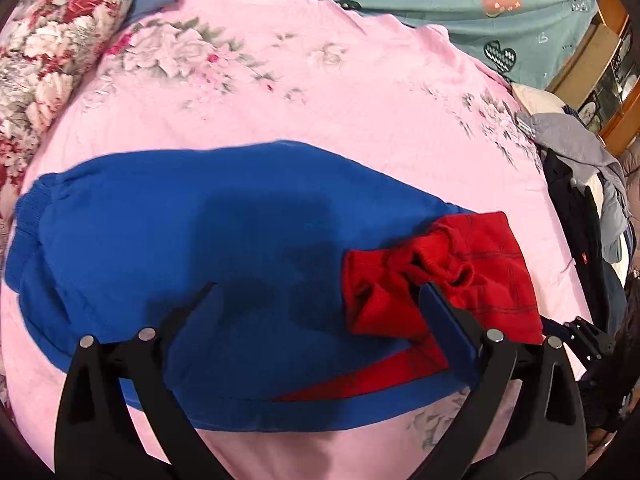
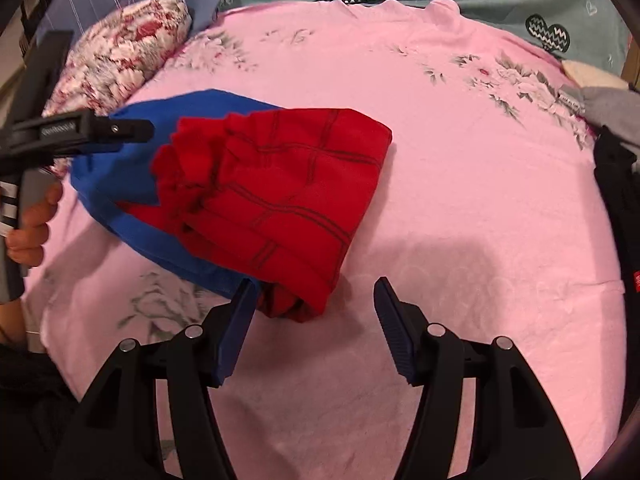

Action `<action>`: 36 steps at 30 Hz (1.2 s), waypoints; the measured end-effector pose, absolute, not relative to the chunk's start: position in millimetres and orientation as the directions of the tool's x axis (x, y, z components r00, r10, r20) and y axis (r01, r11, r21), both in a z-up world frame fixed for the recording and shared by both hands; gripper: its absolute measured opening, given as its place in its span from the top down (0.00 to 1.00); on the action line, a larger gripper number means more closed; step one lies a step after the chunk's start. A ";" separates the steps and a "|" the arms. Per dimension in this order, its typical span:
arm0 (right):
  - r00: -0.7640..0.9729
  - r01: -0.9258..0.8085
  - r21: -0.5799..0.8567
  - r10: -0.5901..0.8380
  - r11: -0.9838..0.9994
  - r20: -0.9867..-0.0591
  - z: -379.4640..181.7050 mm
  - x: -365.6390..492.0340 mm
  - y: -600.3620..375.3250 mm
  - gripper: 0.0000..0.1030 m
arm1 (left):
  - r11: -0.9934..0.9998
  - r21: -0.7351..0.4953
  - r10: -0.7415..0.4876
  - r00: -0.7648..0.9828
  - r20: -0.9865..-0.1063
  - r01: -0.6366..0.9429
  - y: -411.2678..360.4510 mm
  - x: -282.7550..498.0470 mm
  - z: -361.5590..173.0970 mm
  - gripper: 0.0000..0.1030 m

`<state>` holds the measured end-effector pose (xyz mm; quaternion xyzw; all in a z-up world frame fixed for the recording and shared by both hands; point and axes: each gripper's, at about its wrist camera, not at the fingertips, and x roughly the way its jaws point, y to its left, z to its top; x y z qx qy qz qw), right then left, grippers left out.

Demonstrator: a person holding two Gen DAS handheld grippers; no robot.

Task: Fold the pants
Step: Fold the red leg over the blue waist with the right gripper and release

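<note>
The blue pants [image 1: 168, 232] with a red, line-patterned part [image 1: 460, 264] lie folded on the pink floral bedsheet [image 1: 280, 92]. My left gripper [image 1: 320, 296] is open and hovers just above the blue cloth, its right finger beside the red part. In the right wrist view the pants [image 2: 276, 196] lie left of centre, red part on top. My right gripper [image 2: 316, 292] is open at the near red corner, empty. The left gripper [image 2: 132, 130] shows there from the side, over the blue cloth.
A floral pillow [image 1: 52, 52] lies at the far left. A teal blanket [image 1: 440, 4] covers the back of the bed. A heap of grey and dark clothes [image 1: 580, 184] sits at the right edge. A wooden cabinet [image 1: 616, 64] stands beyond it.
</note>
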<state>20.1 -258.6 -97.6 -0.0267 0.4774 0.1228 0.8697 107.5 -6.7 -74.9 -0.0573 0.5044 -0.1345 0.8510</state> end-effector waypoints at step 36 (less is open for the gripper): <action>0.492 -0.464 0.195 0.435 0.864 -0.754 -64.8 57.5 -191.7 0.33 | 0.983 -0.180 -0.179 0.515 -0.838 0.048 34.2 103.7 -66.9 0.04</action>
